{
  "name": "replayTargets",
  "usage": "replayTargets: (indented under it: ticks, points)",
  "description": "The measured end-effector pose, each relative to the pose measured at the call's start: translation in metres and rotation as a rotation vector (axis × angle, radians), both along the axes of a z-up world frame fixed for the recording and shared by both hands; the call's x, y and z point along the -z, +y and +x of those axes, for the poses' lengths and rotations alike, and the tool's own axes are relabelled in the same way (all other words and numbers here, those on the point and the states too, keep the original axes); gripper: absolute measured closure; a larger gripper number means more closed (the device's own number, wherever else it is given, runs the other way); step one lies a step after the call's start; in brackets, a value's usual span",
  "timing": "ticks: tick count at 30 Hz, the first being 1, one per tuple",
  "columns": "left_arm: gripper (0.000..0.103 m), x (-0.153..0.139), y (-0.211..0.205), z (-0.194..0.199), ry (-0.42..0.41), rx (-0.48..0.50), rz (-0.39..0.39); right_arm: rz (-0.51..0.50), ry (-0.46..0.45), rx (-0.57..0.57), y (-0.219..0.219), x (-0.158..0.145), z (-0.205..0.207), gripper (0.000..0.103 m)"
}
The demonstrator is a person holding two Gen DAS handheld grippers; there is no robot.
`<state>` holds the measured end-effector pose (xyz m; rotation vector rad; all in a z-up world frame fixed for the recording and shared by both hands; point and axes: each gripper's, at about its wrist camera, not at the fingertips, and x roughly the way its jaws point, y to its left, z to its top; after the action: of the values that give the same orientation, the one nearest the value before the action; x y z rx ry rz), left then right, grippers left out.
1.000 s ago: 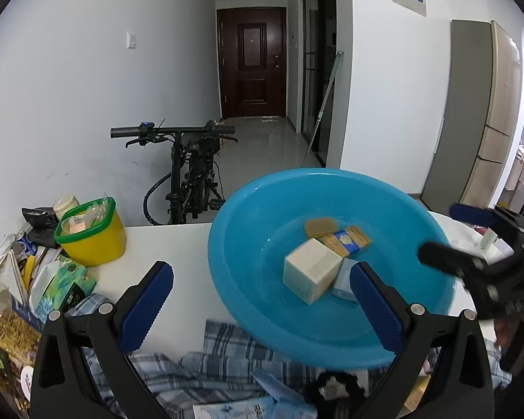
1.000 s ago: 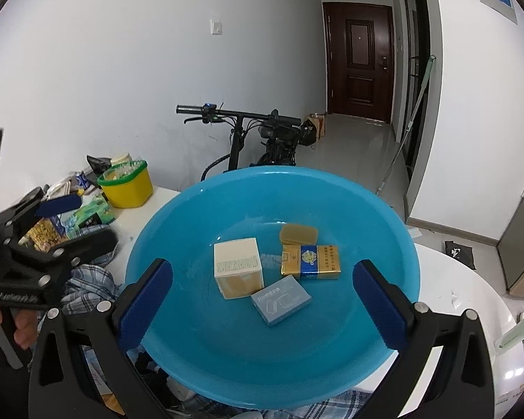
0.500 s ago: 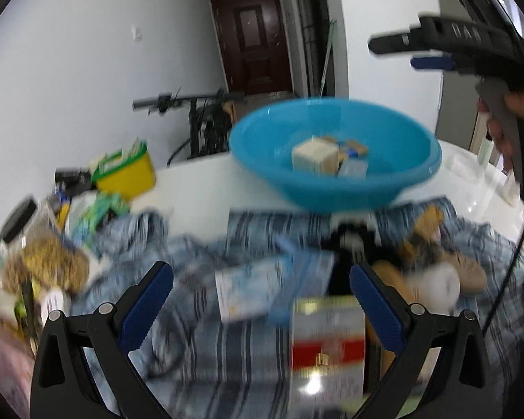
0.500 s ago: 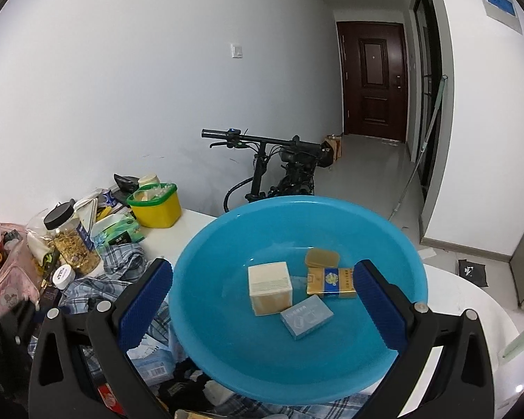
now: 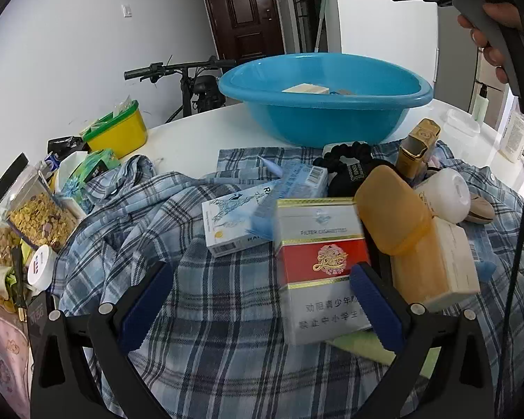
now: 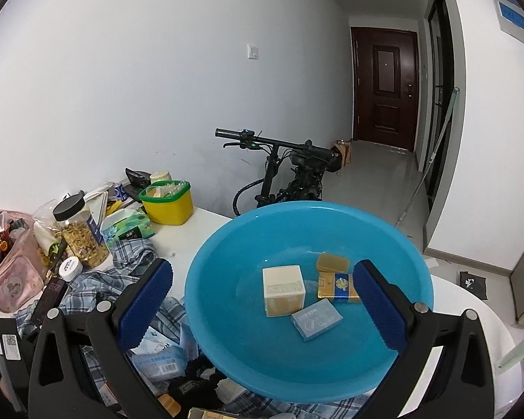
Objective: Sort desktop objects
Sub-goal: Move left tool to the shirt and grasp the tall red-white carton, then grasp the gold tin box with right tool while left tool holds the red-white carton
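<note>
My left tongs (image 5: 258, 300) hang low over the plaid shirt (image 5: 199, 314), spread wide and holding nothing; the red-and-white cigarette pack (image 5: 319, 269) lies between their blue pads, close against the right one. My right tongs (image 6: 262, 303) are raised over the blue basin (image 6: 227, 314), also wide and empty.

Inside the basin sit a cream box (image 6: 283, 289), a gold-and-blue pack (image 6: 337, 286), a grey-blue pack (image 6: 317, 318) and a small tan case (image 6: 332, 262). Right of the cigarette pack, an orange case (image 5: 391, 216) leans on a pale yellow box (image 5: 440, 265); a white-and-blue box (image 5: 234, 223) lies just behind it on the left.

At the tabletop's (image 5: 206, 132) left edge stand a yellow tub (image 5: 118, 136), a grain jar (image 5: 35, 206) and a pink pouch (image 6: 14, 279). The shirt in front of the left tongs lies bare.
</note>
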<state>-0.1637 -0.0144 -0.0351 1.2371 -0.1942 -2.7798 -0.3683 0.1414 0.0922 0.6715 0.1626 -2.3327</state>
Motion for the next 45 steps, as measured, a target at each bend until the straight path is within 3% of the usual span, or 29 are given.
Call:
replayTargets:
  ticks: [13, 15, 17, 18, 40, 45]
  points:
    - [0.001, 0.015, 0.011, -0.008, -0.016, 0.06, 0.056, 0.019, -0.022, 0.005, 0.0, 0.006, -0.006, 0.0]
    - [0.013, 0.016, 0.013, -0.008, -0.015, 0.076, 0.075, 0.023, -0.022, 0.002, -0.001, 0.007, -0.006, 0.0]
    - [0.068, 0.017, 0.012, -0.009, -0.038, 0.097, 0.132, 0.024, -0.023, 0.001, -0.002, 0.007, -0.006, 0.0]
    - [0.079, 0.019, 0.011, -0.011, -0.057, 0.092, 0.138, 0.025, -0.024, -0.001, -0.002, 0.008, -0.006, 0.0]
    - [0.079, 0.002, 0.001, -0.003, 0.026, 0.092, 0.172, 0.01, -0.013, -0.009, 0.0, 0.005, -0.004, 0.0]
    - [0.079, 0.003, 0.001, -0.008, 0.038, 0.111, 0.193, -0.048, 0.011, -0.012, 0.002, 0.0, -0.002, 0.0]
